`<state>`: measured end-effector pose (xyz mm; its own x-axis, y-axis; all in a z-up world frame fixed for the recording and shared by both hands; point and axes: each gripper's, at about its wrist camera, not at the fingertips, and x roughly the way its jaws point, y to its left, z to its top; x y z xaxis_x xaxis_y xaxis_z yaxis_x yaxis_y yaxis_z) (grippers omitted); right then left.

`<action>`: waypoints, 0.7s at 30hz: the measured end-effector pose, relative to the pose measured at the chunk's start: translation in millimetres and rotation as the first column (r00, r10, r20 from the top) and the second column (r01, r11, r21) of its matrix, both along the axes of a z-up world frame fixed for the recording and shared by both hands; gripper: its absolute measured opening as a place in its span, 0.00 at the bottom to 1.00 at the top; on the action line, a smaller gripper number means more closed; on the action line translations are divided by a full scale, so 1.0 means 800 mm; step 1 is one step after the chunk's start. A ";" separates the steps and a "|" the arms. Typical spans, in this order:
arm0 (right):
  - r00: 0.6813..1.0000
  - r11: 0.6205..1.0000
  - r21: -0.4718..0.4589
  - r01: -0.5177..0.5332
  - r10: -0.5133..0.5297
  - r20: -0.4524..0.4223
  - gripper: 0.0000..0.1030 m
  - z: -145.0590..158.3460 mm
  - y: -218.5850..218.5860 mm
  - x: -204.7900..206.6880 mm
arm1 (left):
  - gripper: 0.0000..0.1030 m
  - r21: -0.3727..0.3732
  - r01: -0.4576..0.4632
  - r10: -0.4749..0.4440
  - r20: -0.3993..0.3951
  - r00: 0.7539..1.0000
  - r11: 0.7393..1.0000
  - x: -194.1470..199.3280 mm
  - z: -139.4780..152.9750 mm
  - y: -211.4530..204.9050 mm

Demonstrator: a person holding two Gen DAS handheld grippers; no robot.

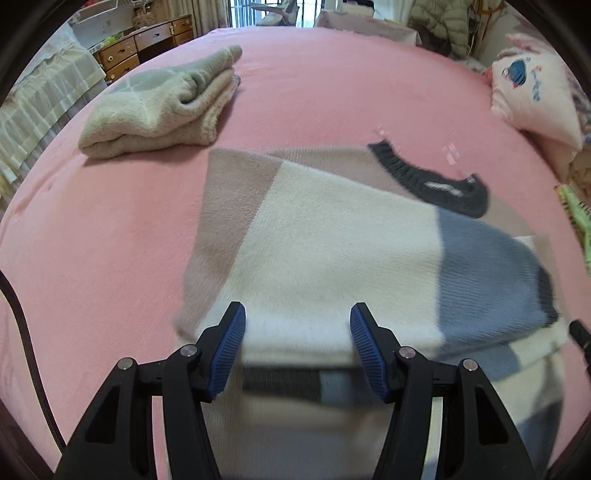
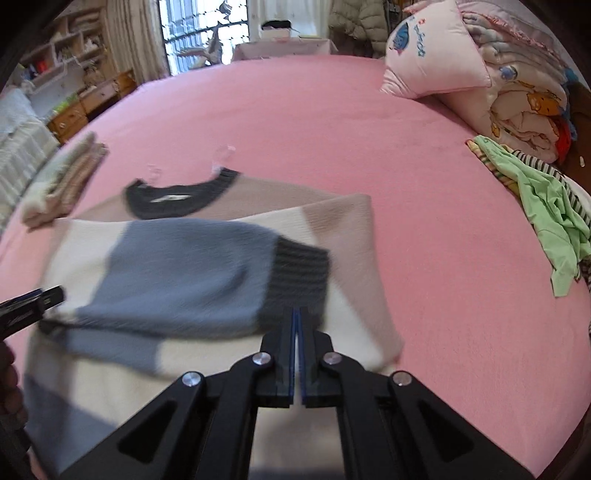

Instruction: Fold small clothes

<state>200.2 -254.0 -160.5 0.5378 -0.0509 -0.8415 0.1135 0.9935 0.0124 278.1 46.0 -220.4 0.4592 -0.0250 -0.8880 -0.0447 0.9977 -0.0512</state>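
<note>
sweater (image 1: pixel 332 236) lies on the pink bed (image 1: pixel 110 229), colour-blocked knit: cream, tan, blue-grey panels, dark grey ribbed collar (image 1: pixel 432 177) with a white label inside. sleeve (image 2: pixel 192 273) is folded across the body, blue-grey with a dark ribbed cuff (image 2: pixel 301 273). edges blurred in both views.

left tongs (image 1: pixel 297 328) stand wide apart, blue pads (image 1: pixel 231 347) either side of the cream fold, not gripping anything i can see. right tongs (image 2: pixel 297 325) are pressed closed, tips at the cuff edge; looks like they pinch the sweater there, contact itself is hidden under the tips.

no containers on the bed. folded towel-like stack (image 1: pixel 166 103), green and beige, sits beyond the sweater, apart from it. pink pillow (image 1: pixel 535 92) at the bed's far right.

left view only: drawer unit (image 1: pixel 147 44) behind the towel stack, seen clearly. right view only: green garment pile (image 2: pixel 546 210) at the bed's right edge, stacked quilts (image 2: pixel 524 110) beside the pillow, window (image 2: pixel 199 26), and the other tongs' tip poking in at the left edge.
</note>
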 end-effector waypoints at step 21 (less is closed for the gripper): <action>0.980 0.998 0.039 -0.045 0.037 0.197 0.02 0.146 0.069 -0.190 | 0.68 -0.128 0.029 0.002 0.232 0.973 0.991 -0.230 0.174 0.069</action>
<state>48.2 -198.5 -44.1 0.6935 0.0085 -0.7204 0.0639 0.9953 0.0733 93.8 101.2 -81.3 0.6507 -0.1407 -0.7462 -0.0032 0.9822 -0.1879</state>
